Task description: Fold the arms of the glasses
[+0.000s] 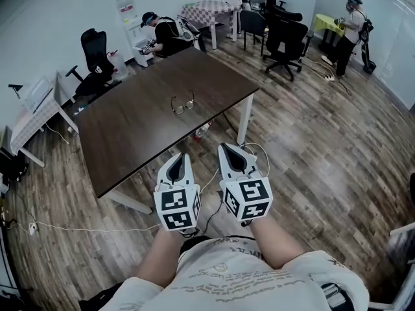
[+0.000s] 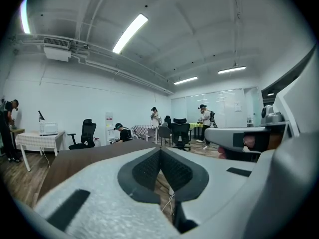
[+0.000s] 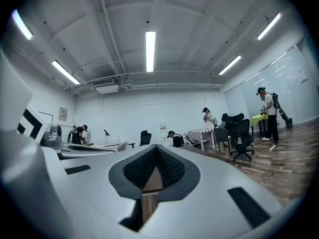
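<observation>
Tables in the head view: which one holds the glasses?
The big dark brown table in the foreground; the glasses lie near its middle. The checked table and yellow table stand far behind.

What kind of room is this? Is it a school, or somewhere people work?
Probably an office-like workroom. It has a long dark brown table, black wheeled office chairs on a wood-plank floor, and long white ceiling strip lights.

A dark brown table (image 1: 149, 118) stands on wood-plank floor (image 1: 311, 148), a black office chair (image 1: 285, 41) and a checkered table (image 1: 206, 8) beyond.
</observation>
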`<state>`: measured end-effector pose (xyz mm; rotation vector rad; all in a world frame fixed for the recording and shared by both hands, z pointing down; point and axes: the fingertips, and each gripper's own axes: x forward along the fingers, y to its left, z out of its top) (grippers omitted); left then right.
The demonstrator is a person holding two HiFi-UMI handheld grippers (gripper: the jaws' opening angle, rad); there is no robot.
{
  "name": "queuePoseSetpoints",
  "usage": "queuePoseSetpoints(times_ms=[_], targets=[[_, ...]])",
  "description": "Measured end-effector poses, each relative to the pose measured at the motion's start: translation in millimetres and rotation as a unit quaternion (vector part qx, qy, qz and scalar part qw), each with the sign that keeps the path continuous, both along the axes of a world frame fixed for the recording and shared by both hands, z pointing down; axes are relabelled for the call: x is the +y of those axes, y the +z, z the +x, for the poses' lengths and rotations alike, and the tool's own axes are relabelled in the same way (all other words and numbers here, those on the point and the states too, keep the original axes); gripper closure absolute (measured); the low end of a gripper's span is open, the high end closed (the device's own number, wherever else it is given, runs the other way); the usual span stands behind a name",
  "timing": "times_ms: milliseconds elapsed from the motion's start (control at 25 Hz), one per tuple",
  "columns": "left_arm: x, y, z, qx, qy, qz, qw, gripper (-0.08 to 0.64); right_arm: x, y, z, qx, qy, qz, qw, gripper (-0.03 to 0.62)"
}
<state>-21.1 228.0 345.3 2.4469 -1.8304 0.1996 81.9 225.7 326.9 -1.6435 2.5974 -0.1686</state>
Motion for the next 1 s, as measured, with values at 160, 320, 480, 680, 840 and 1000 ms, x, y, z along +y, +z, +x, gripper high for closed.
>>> queuePoseSetpoints(times_ms=[160,320,480,680,840,1000], targets=[[0,6,5,0.000,-0.004,-0.009,0.9999,0.546,-3,5,7,-0.004,-0.003,-0.012,1.000,0.578],[-1,11,4,-0.002,-0.009,-0.015,0.9998,0.546,-2,11,9,-0.006,-0.007,-0.016,1.000,0.578],[-6,15,0,-0.002,-0.017,-0.015,0.9997,0.546,-12,17,13,-0.003,-0.007,-0.019,1.000,0.578],[-23,23,-3,-0.005,-0.016,-0.016,0.9997,0.546,-30,18,9,0.002,-0.009,-0.015,1.000,0.578],[-45,24,-1,-0.002,-0.016,-0.018,0.9997,0.546,-51,19,11,0.011,-0.008,-0.014,1.000,0.578],[-71,24,1,0.004,-0.016,-0.019,0.9997,0.546,-74,16,20,0.008,0.000,-0.014,1.000,0.578]])
